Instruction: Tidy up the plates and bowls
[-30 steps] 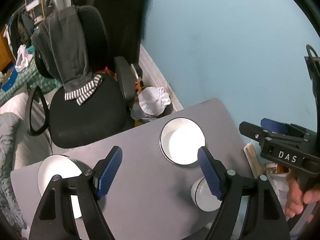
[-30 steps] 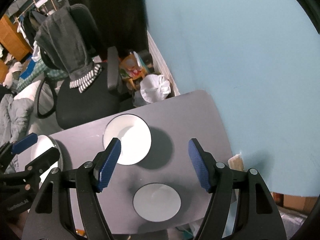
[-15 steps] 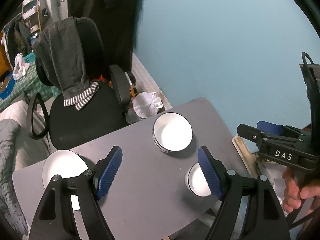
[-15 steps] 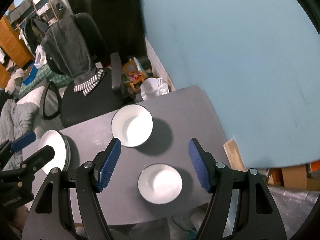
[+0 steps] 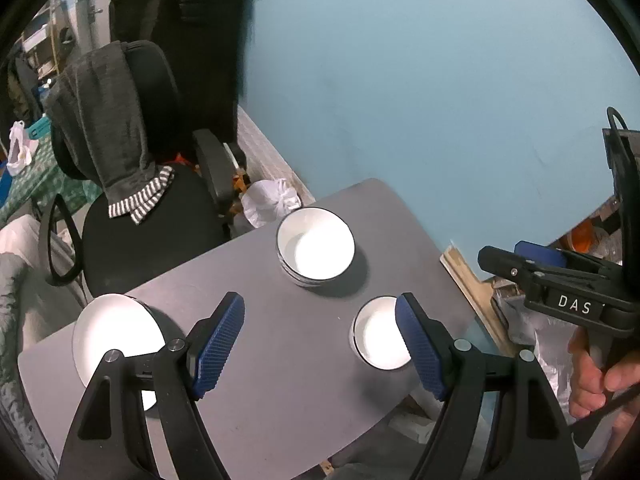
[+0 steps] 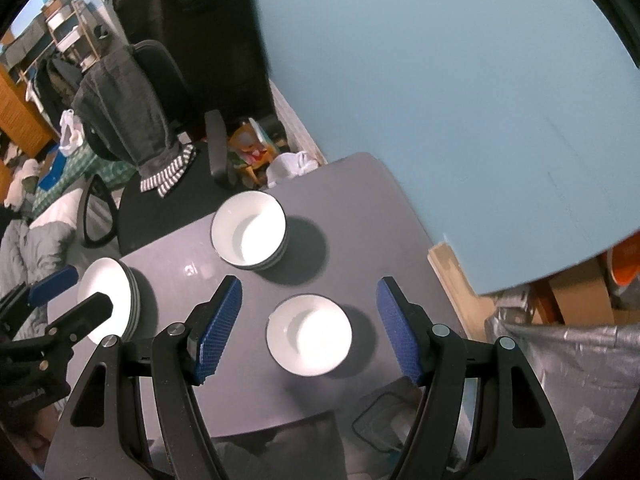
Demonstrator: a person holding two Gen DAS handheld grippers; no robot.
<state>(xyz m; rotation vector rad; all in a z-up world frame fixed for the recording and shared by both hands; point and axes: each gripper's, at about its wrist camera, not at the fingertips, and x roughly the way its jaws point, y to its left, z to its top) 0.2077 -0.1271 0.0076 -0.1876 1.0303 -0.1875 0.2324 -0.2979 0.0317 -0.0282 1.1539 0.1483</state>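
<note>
A grey table (image 5: 288,364) (image 6: 360,216) carries white dishes with dark rims. A stack of bowls (image 5: 316,246) (image 6: 249,230) stands at the far side. A single small bowl (image 5: 378,334) (image 6: 309,335) sits near the front right. A stack of plates (image 5: 114,336) (image 6: 108,298) lies at the left. My left gripper (image 5: 320,346) is open and empty, high above the table. My right gripper (image 6: 308,330) is open and empty, high above the small bowl. Each gripper shows at the edge of the other's view.
A black office chair (image 5: 132,184) (image 6: 160,148) with grey clothing over its back stands beyond the table. A white plastic bag (image 5: 268,200) lies on the floor by the blue wall (image 5: 420,80). Boxes and a silver bag (image 6: 568,360) are at the right.
Both grippers have risen and pulled back from the table, so the dishes look smaller and lower in view. Both stay open and empty.
</note>
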